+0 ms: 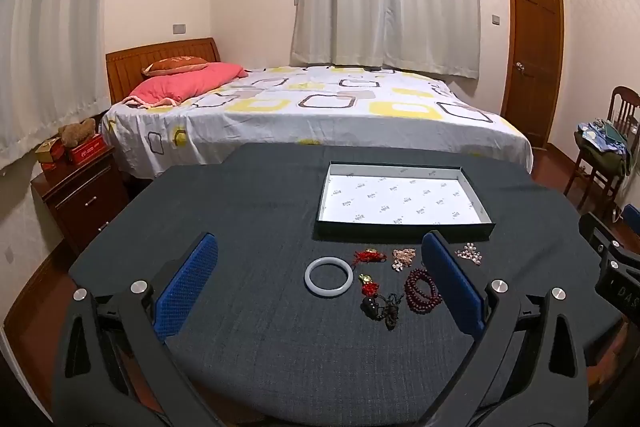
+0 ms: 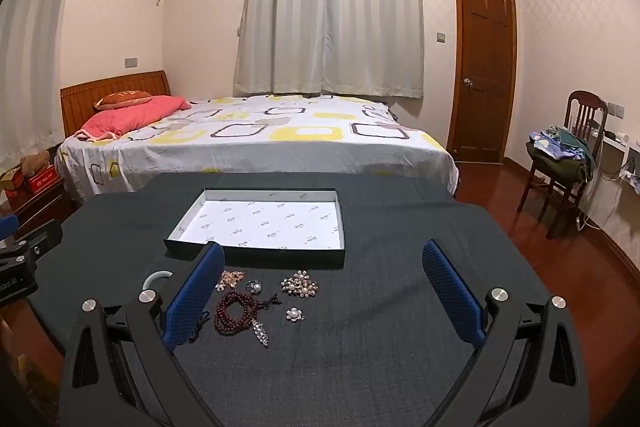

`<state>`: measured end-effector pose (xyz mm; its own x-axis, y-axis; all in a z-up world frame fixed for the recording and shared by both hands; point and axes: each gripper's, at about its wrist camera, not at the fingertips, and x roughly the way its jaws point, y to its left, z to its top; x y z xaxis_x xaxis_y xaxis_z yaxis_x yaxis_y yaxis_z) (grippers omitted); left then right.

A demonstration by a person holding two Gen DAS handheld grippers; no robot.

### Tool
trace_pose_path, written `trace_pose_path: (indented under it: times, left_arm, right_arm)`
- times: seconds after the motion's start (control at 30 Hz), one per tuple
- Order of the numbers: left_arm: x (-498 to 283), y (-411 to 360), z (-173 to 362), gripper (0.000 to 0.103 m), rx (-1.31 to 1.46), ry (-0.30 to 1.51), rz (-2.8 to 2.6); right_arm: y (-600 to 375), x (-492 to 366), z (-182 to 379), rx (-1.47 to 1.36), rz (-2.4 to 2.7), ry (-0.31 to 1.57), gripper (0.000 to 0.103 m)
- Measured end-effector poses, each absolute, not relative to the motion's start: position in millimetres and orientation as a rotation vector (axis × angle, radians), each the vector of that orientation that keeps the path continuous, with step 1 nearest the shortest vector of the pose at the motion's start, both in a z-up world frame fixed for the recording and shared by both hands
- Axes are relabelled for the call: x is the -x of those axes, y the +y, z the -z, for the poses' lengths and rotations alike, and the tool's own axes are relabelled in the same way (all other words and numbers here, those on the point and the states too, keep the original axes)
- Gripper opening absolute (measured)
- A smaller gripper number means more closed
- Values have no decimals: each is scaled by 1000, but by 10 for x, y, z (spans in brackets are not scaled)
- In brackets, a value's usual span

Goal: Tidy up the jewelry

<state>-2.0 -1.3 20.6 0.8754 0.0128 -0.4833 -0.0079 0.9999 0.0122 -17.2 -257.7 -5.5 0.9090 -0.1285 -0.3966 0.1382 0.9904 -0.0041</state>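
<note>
A shallow dark box lined with white printed paper lies on the dark cloth table. In front of it lie jewelry pieces: a pale jade bangle, red knot charms, a dark red bead string, a dark charm, pearl flower brooches, and a crystal leaf pin. My left gripper hovers open over the bangle and charms, holding nothing. My right gripper is open above the brooches, holding nothing.
The dark table ends close in front of a bed. A nightstand stands at the left, a wooden chair with clothes at the right, and a door behind.
</note>
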Motion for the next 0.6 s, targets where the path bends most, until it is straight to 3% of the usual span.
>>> trace_pose_path:
  times: [0.6]
  left_arm:
    - [27,8,-158,99,-13,505,-7]
  right_arm:
    - [-2590,176,-51,-24,135,399,96]
